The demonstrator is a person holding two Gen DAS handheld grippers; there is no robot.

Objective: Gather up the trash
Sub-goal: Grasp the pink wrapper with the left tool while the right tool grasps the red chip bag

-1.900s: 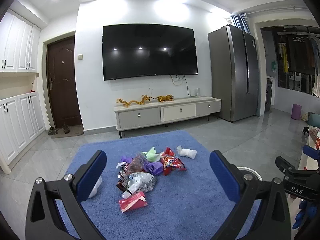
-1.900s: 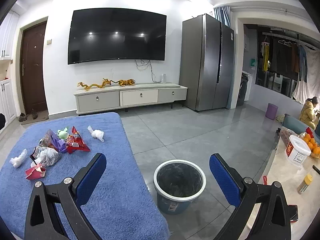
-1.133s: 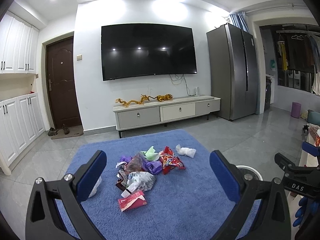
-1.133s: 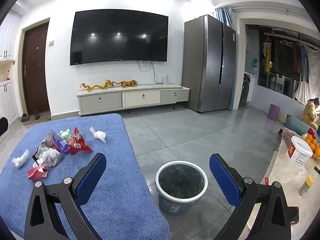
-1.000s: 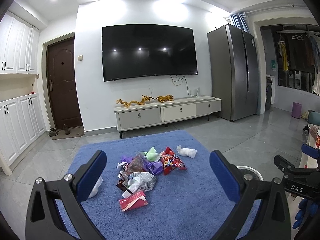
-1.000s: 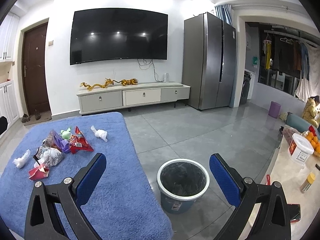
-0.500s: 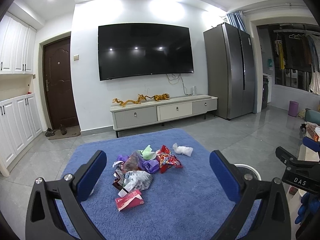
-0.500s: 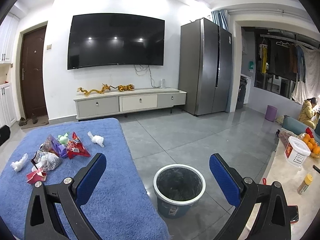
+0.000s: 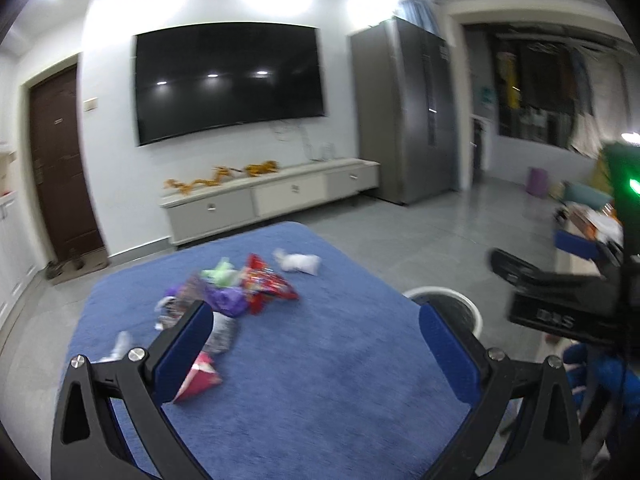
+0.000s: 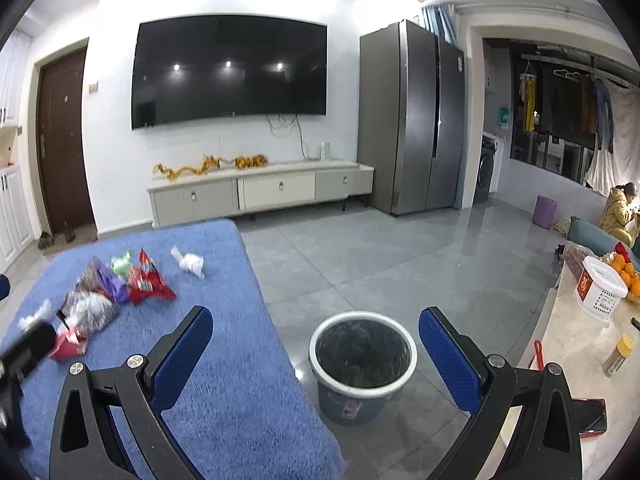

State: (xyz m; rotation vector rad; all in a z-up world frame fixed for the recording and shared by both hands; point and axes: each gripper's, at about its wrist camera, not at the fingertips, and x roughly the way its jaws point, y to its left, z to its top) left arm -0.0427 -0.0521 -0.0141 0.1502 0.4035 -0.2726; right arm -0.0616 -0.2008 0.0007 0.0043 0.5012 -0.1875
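Bin [image 10: 362, 364]: round, blue body, white rim, dark liner; I see nothing inside it. It stands on the grey floor just right of the blue rug [image 10: 224, 360].

Trash pile [image 10: 116, 284]: red snack wrapper [image 9: 266, 282], purple wrapper [image 9: 226, 300], green scrap, silvery bag, crumpled white tissue [image 10: 190, 262], small red packet [image 9: 198, 376]; all lying loose on the rug's left part.

My left claw [image 9: 316, 350]: spread wide, empty, pile just beyond its left finger.

My right claw [image 10: 318, 354]: spread wide, empty, bin between its fingers, pile far left.
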